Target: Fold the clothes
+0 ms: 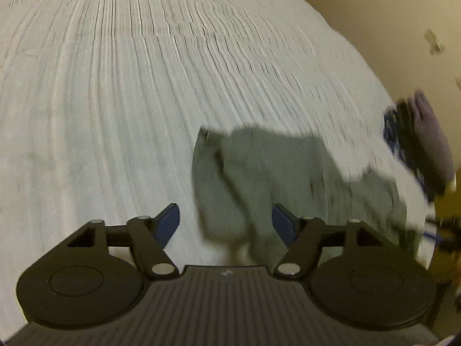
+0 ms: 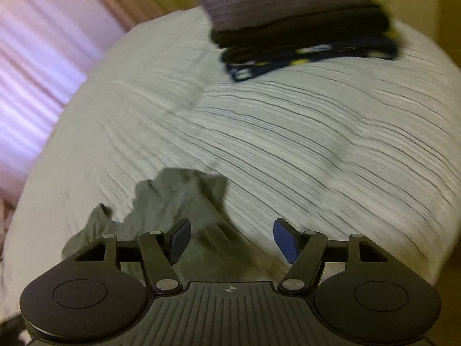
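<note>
A grey-green garment [image 1: 288, 178] is lying crumpled on the bed [image 1: 115, 101], on the pale striped cover, bunched into loose ridges with no clean edge showing (both views are smeared by motion, so the kind of garment is hard to tell). It is not looking folded at all. By contrast, a stack of folded clothes [image 2: 299, 20] is sitting near the far edge of the bed in the right wrist view: a purple piece on top, a black one under it, and a dark blue patterned one at the bottom. So part of the job is appearing done, and this grey-green piece is the one waiting, with the flattening and every fold seemingly ahead.

The left gripper [image 1: 226, 222] is hovering just above the near end of the cloth, jaws spread wide and grasping nothing; the fabric is showing through the gap between the blue pads and running off toward the right of that view. Whether the pads are touching the cloth cannot be told.

The right gripper [image 2: 232, 239] is likewise standing released, jaws apart and empty. In its view the garment is lying under and beyond the left-hand finger, reaching into the gap, while the right-hand finger is sitting over bare striped cover. The stack is lying well apart from both grippers.
</note>
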